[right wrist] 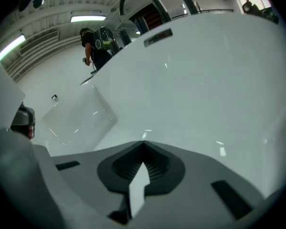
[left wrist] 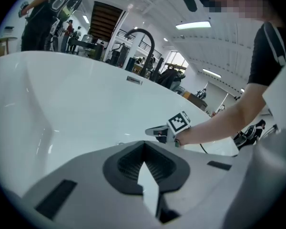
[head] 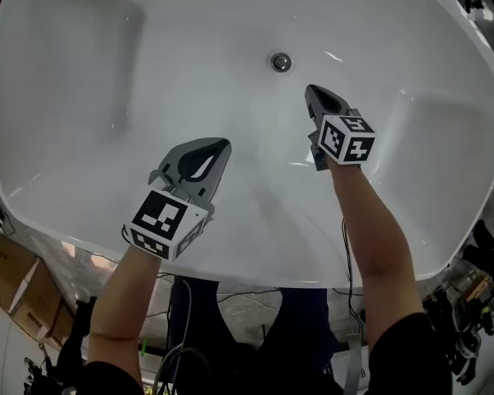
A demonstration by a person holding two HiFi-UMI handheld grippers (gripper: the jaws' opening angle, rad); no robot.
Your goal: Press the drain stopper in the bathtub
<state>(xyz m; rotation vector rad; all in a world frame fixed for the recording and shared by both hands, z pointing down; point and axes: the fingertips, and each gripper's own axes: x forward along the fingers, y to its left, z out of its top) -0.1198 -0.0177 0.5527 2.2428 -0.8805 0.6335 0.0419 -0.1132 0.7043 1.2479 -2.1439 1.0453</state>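
The round chrome drain stopper [head: 281, 61] sits in the floor of the white bathtub [head: 82, 72], towards the far side. My right gripper [head: 312, 92] hovers just to the near right of it, pointing at the tub floor, with its jaws shut and empty. My left gripper [head: 221, 147] hangs lower and to the left, well short of the stopper, also shut with nothing in it. In the left gripper view my left gripper [left wrist: 144, 144] shows closed tips, and the right gripper [left wrist: 158, 131] appears beyond them. The right gripper view shows my right gripper [right wrist: 143, 144] closed over bare tub floor; the stopper is hidden there.
A black curved faucet [left wrist: 144, 36] and an overflow plate [left wrist: 134, 80] are on the tub's far rim. Sloped tub walls rise on both sides. A cardboard box [head: 16, 282] and cables lie on the floor at the near side. A person [right wrist: 97, 44] stands in the background.
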